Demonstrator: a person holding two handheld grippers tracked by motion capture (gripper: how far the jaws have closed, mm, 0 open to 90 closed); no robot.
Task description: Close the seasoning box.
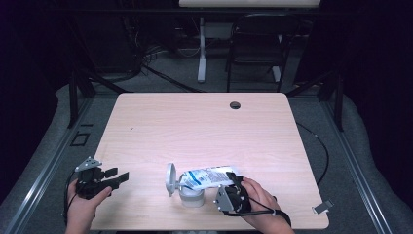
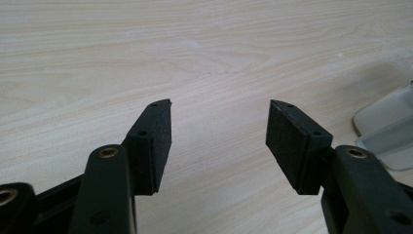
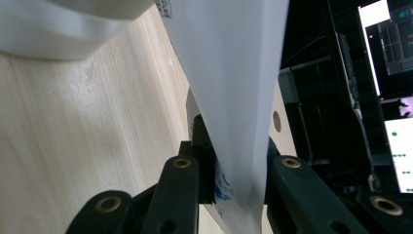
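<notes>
On the pale wood tabletop (image 1: pixel 204 122), near its front edge, a white pouch (image 1: pixel 207 176) with blue print lies tipped over a small white tub (image 1: pixel 191 196) with its lid (image 1: pixel 170 178) flipped up, the right tongs (image 1: pixel 236 178) clamped on the pouch's end, while the left tongs (image 1: pixel 117 176) rest open and empty at the front left.

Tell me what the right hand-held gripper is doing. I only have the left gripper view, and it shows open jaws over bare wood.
Observer: The right hand-held gripper is clamped on one end of a white and blue pouch.
Operator: Where is the pouch's other end?
Observer: It lies over the top of a white tub.
Operator: Is the tub's lid on?
Observer: No, the lid stands open on the tub's left side.
</notes>
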